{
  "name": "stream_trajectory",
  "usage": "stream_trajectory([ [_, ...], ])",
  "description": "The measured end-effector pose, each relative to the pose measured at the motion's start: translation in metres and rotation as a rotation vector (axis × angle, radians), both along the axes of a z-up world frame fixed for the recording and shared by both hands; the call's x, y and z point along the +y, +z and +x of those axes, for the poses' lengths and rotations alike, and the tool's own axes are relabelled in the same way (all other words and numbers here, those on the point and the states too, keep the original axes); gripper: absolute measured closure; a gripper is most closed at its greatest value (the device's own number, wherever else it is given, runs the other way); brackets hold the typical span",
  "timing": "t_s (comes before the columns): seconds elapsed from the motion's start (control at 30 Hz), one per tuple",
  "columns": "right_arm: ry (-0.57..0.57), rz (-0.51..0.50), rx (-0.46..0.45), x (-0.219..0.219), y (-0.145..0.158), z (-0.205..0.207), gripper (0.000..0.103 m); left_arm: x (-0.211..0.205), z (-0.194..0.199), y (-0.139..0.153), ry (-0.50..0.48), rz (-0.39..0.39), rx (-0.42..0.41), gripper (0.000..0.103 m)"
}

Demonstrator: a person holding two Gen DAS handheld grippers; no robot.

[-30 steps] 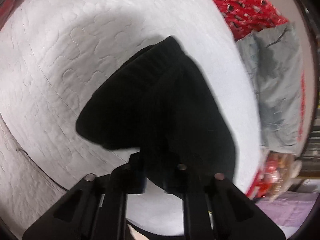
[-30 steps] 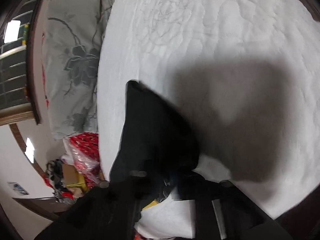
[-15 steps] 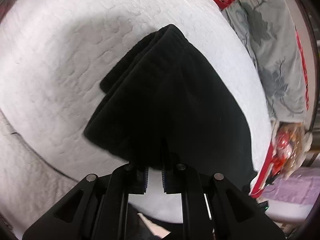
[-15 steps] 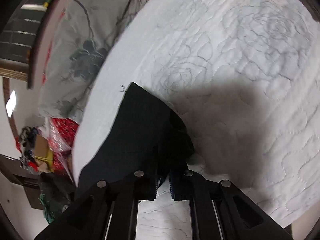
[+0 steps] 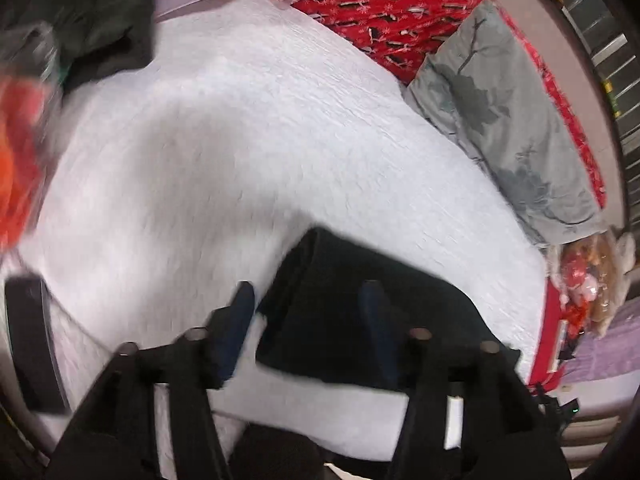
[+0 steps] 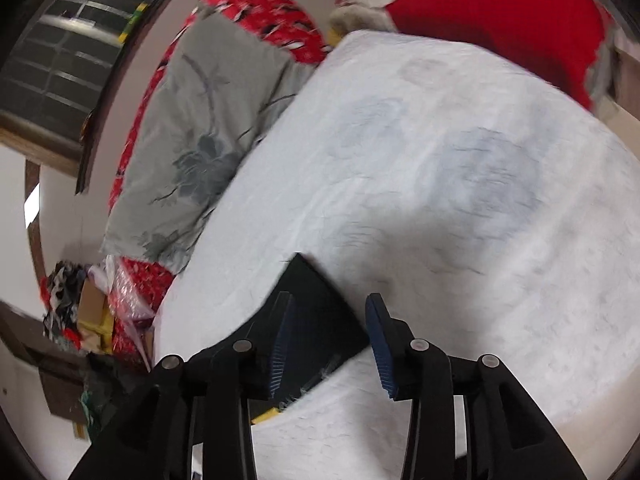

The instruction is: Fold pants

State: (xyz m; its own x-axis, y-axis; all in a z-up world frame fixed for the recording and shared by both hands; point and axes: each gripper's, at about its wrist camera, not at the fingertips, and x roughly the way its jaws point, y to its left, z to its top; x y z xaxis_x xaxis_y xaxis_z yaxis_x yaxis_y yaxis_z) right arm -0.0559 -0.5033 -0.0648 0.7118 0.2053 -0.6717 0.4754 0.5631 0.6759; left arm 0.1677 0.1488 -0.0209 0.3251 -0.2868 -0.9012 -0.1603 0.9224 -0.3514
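Observation:
The black pants (image 5: pixel 368 320) lie folded into a flat rectangle on the white quilted bed (image 5: pixel 240 152), near its front edge. My left gripper (image 5: pixel 310 300) is open and empty, raised just above the folded pants. In the right wrist view the pants (image 6: pixel 320 320) show as a dark corner on the bed (image 6: pixel 460 200). My right gripper (image 6: pixel 330 306) is open and empty, with its fingers spread above that corner.
A grey floral pillow (image 5: pixel 508 120) and red patterned bedding (image 5: pixel 384 12) lie at the far side of the bed. Dark clothes (image 5: pixel 92 20) and an orange item (image 5: pixel 16 152) sit at the left. A black strap-like object (image 5: pixel 32 340) lies at the left edge.
Both grippers were shut on the black pants and held them up. Now both have opened and let go, and the pants lie folded flat on the bed. Both grippers have drawn back.

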Motion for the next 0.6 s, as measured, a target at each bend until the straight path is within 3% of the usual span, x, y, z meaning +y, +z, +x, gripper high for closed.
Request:
stream_trajectory([
  [0.17,0.077,-0.041,0.042,0.009,-0.007,0.042,0.061,-0.019,0.034,-0.035,-0.047,-0.039,0.115,0.047],
  [0.23,0.111,-0.082,0.071,0.011,-0.01,0.059,0.056,-0.025,0.035,-0.04,-0.062,-0.03,0.13,0.047],
  [0.37,0.166,-0.157,0.129,0.017,-0.02,0.087,0.056,-0.037,0.039,-0.047,-0.101,-0.014,0.134,0.047],
  [0.5,0.252,-0.213,0.172,0.03,-0.033,0.101,0.056,-0.05,0.038,-0.054,-0.125,0.089,0.127,0.047],
  [0.53,0.275,-0.249,0.184,0.035,-0.034,0.105,0.059,-0.051,0.04,-0.057,-0.12,0.105,0.129,0.051],
  [0.57,0.295,-0.285,0.197,0.039,-0.035,0.107,0.074,-0.052,0.041,-0.058,-0.116,0.116,0.126,0.06],
  [0.6,0.309,-0.318,0.211,0.043,-0.036,0.109,0.087,-0.052,0.041,-0.057,-0.104,0.135,0.119,0.078],
])
